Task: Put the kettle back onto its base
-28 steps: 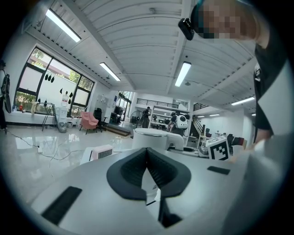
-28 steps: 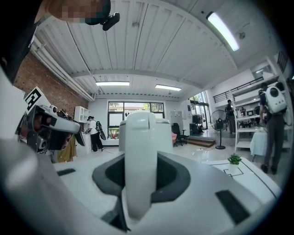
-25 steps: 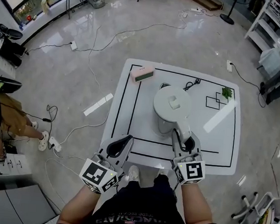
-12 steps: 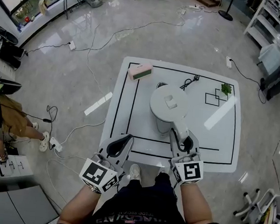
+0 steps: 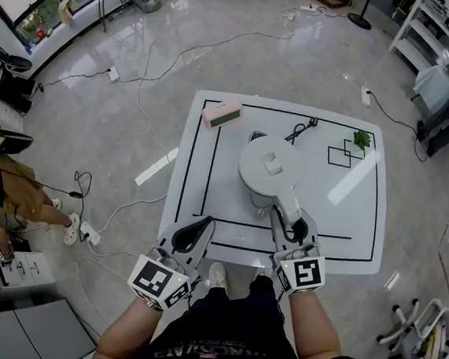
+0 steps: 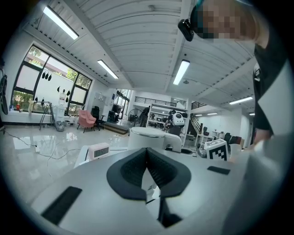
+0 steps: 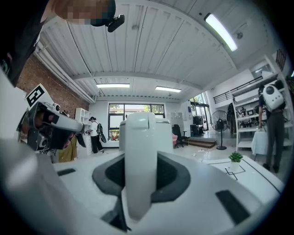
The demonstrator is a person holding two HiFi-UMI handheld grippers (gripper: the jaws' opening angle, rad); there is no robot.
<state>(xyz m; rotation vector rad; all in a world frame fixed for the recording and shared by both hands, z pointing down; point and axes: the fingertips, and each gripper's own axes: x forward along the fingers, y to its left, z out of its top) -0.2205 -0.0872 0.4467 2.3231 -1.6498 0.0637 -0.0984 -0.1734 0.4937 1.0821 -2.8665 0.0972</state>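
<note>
White kettle, black-lined table

White kettle stands mid-table, handle pointing at the person and clamped between the right gripper's jaws. A round edge peeks out at the kettle's far-left side; can't tell if the kettle rests on it. Left gripper sits at the table's near edge, jaws together, nothing in them; pink clock, black cable and small green plant line the far side.
</note>
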